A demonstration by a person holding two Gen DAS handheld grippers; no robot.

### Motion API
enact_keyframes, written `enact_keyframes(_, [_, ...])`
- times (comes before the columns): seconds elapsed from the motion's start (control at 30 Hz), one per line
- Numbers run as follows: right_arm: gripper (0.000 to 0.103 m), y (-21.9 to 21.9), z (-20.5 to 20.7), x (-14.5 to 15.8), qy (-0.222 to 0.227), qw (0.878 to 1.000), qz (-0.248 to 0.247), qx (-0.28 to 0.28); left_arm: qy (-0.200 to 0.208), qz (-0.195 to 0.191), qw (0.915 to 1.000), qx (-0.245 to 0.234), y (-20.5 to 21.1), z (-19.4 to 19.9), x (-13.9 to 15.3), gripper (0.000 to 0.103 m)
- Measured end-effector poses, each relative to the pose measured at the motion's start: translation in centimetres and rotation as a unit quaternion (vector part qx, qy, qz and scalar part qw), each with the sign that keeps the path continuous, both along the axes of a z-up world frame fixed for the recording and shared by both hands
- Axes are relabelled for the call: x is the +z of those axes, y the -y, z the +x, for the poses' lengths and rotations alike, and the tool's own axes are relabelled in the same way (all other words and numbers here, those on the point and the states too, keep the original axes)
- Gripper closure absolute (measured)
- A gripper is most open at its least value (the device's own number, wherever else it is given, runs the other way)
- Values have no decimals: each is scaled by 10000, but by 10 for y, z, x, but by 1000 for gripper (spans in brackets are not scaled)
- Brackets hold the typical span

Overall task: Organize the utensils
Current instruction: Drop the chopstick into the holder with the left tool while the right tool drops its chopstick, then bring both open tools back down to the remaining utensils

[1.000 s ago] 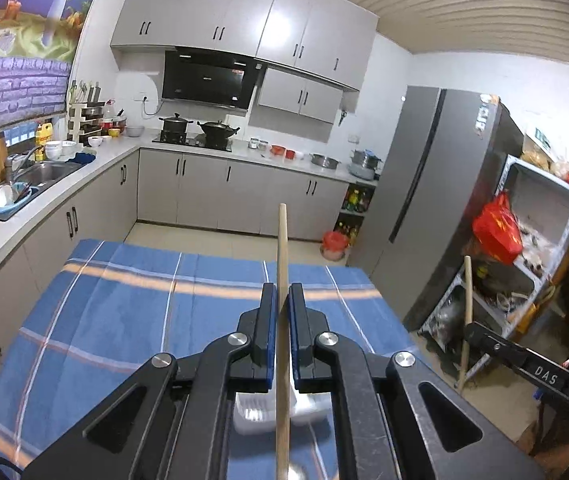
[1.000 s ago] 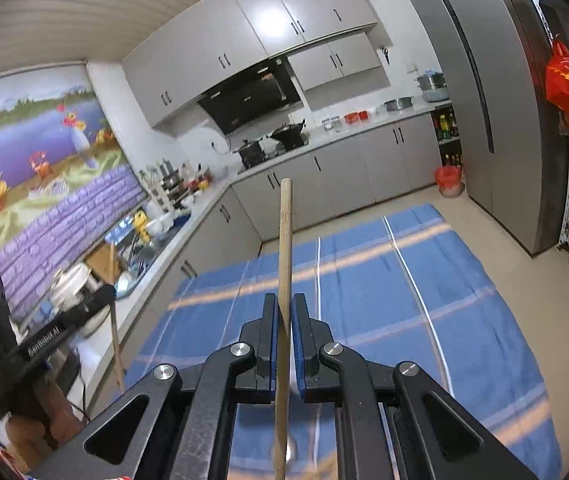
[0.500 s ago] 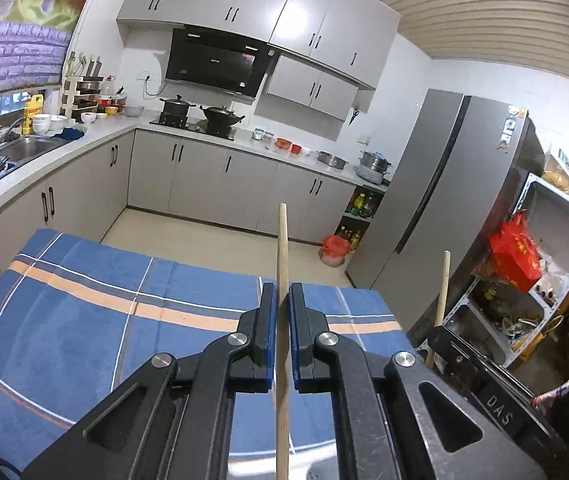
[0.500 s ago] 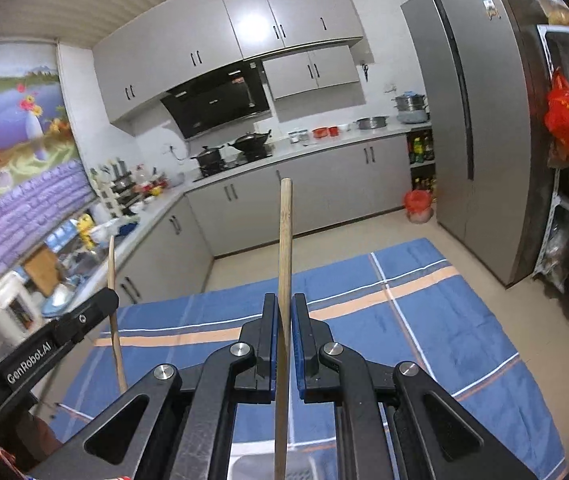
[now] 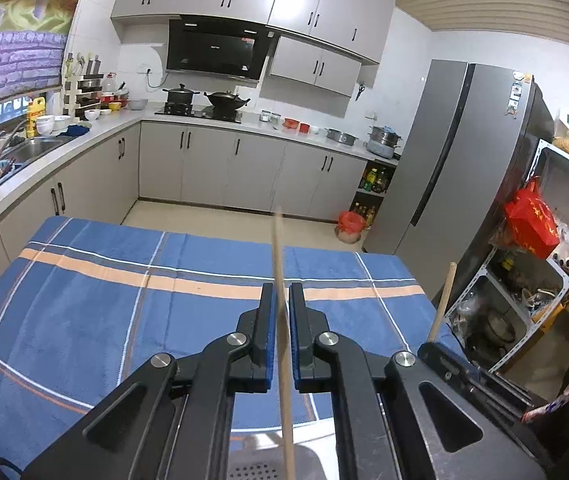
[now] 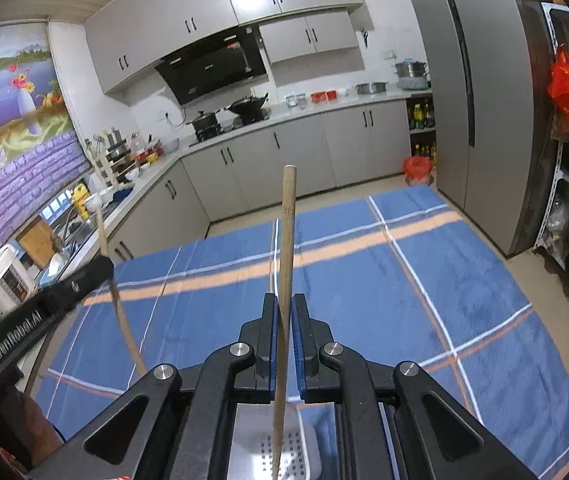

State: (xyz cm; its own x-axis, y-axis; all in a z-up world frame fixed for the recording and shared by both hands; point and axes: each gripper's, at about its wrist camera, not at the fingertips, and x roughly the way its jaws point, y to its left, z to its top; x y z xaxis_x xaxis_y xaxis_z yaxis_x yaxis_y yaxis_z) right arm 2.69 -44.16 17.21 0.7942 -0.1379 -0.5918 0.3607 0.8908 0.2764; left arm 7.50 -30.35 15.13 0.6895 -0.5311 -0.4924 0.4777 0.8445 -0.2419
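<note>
Low in the centre of each wrist view, two grippers each pinch one wooden chopstick, two chopsticks in all. The left gripper [image 5: 280, 304] has its fingers pressed onto the left chopstick [image 5: 278, 264], which rises blurred up the middle of the frame. The right gripper [image 6: 283, 312] clamps the right chopstick [image 6: 286, 232] the same way. Beneath both, at the bottom edge, sits one white perforated basket [image 6: 304, 452] on a worktop under a blue plaid cloth [image 5: 84, 292]. At lower right of the left view the other gripper and its stick show. Beyond stand grey cabinets [image 5: 212, 168], two black pots [image 5: 204, 98] on the hob, one grey fridge [image 5: 456, 152] and one red bag [image 5: 530, 226] on a shelf.
</note>
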Motion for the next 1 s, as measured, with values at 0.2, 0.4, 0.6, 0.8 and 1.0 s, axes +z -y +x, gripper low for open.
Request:
enact_keyframes(0.2, [70,-3,-13,3,-30,9999,71,137,-18,12,10000,81,-15,-17,12,91])
enact_keyframes(0.4, [45,-6,-60,26,120,9998,-112,116,185,-117,9994,281,-52,-53,41,66])
enact_keyframes(0.6, [34,-3,-126,18,-130,9997,-193,5,10,-141,9989,458,-95,-95,45,58])
enact_keyframes(0.8, [34,2,-186,-38,-1013,9943,339,10,-589,232,9975,307,-112,-141,4,58])
enact_keyframes(1.0, [49,-19,-218,-84,-1542,9837,864,333,-1331,873,9850,-664,-89,-185,-66,58])
